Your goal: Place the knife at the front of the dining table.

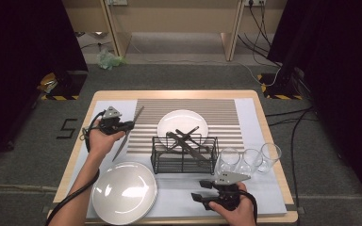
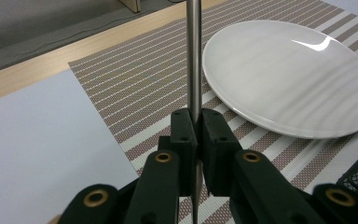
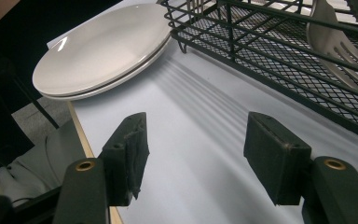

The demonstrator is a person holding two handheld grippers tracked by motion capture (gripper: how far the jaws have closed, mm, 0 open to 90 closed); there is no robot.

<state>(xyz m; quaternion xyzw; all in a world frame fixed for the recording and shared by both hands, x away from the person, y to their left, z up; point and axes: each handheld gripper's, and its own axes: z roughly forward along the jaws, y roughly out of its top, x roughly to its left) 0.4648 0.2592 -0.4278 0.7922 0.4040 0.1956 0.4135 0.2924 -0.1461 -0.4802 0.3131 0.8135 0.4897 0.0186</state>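
Note:
My left gripper (image 1: 129, 125) (image 2: 195, 117) is shut on a long metal table knife (image 1: 120, 149) (image 2: 194, 51), gripping it near its middle. The knife hangs over the left edge of the striped placemat (image 1: 143, 141), just left of a small white plate (image 1: 181, 121) (image 2: 284, 74). A black wire basket (image 1: 184, 165) (image 3: 261, 60) in front of that plate holds several utensils (image 1: 188, 145), among them a pale fork-like piece (image 3: 335, 42). My right gripper (image 1: 199, 196) (image 3: 193, 144) rests low near the table's front edge, open, with only the pale mat between its jaws.
Two large white plates (image 1: 124, 192) (image 3: 100, 51) are stacked at the front left. Three clear glasses (image 1: 247, 160) stand right of the basket. A pale blue mat (image 1: 264, 188) covers the wooden table (image 1: 179, 93). Cables lie on the floor at the right.

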